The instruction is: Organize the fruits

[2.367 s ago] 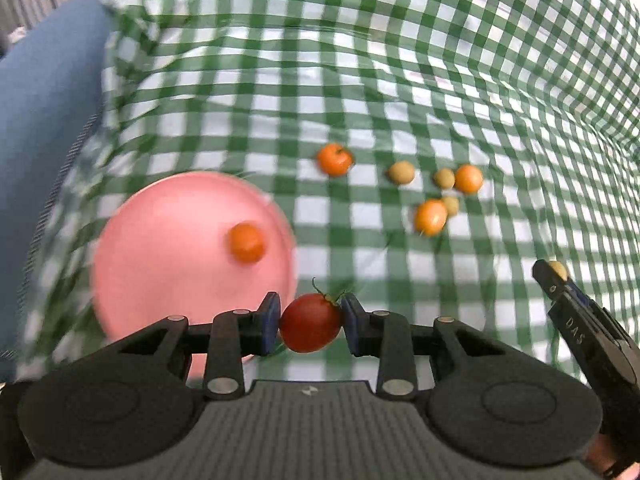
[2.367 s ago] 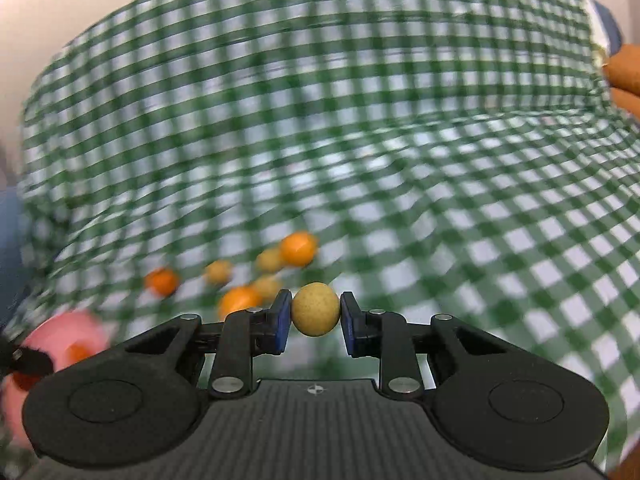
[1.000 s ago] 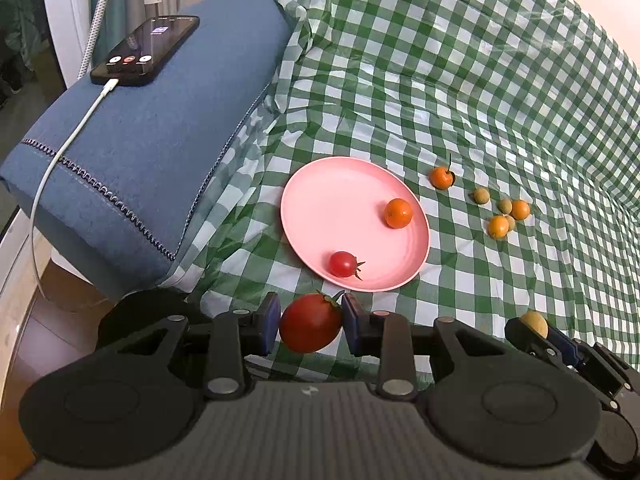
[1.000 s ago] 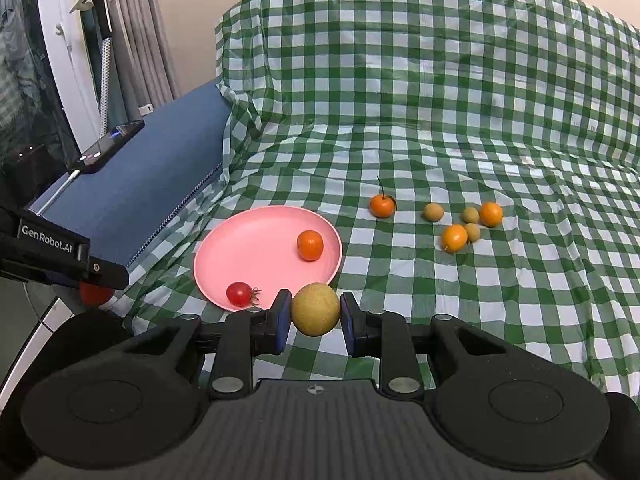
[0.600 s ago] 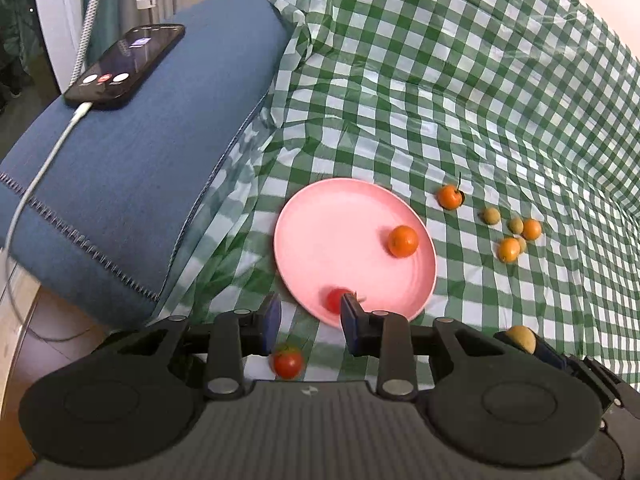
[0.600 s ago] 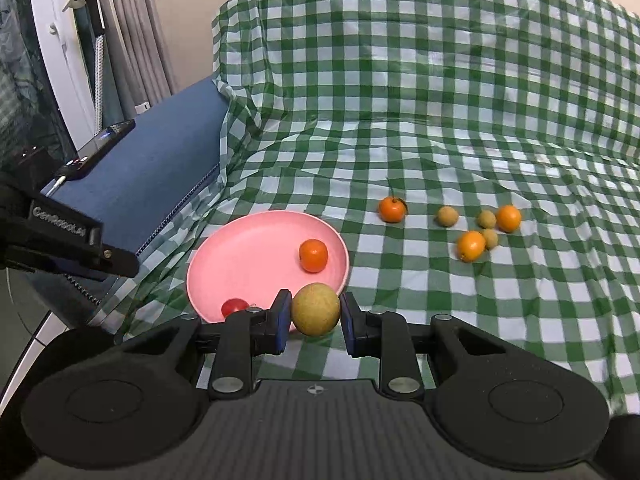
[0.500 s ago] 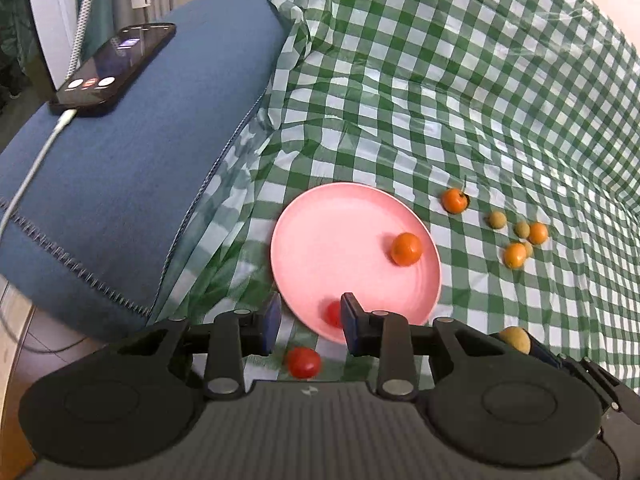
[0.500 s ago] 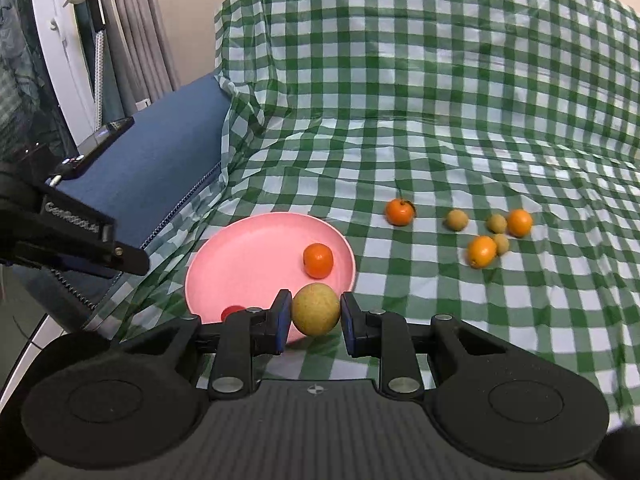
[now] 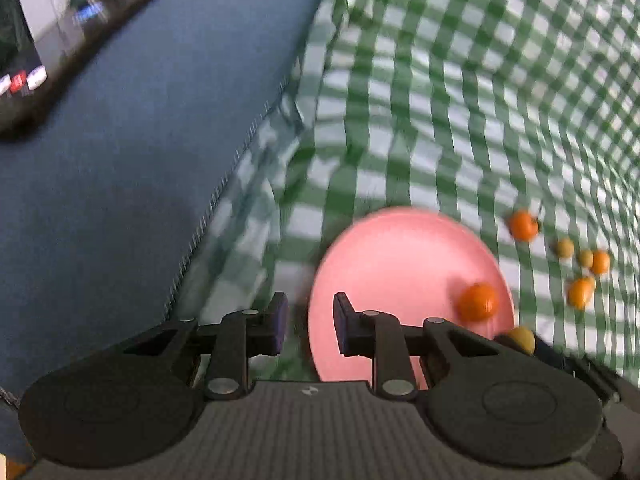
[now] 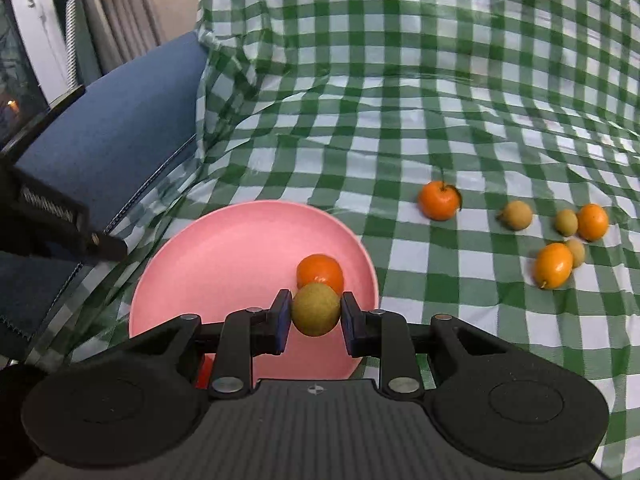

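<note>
The right gripper point(image 10: 316, 316) has its fingers clamped on the sides of a small, round, firm-looking yellow-green fruit point(image 10: 315, 309), probably light and apt to roll, just ahead of them the pink plate point(image 10: 224, 264); the left gripper point(image 9: 308, 322), narrowed, holds nothing

Empty left tongs point(image 9: 308, 322) hang over the pink plate's point(image 9: 392, 256) rim, one orange point(image 9: 478, 301) on it, phone point(image 9: 60, 56) on the blue cushion point(image 9: 152, 152).
</note>
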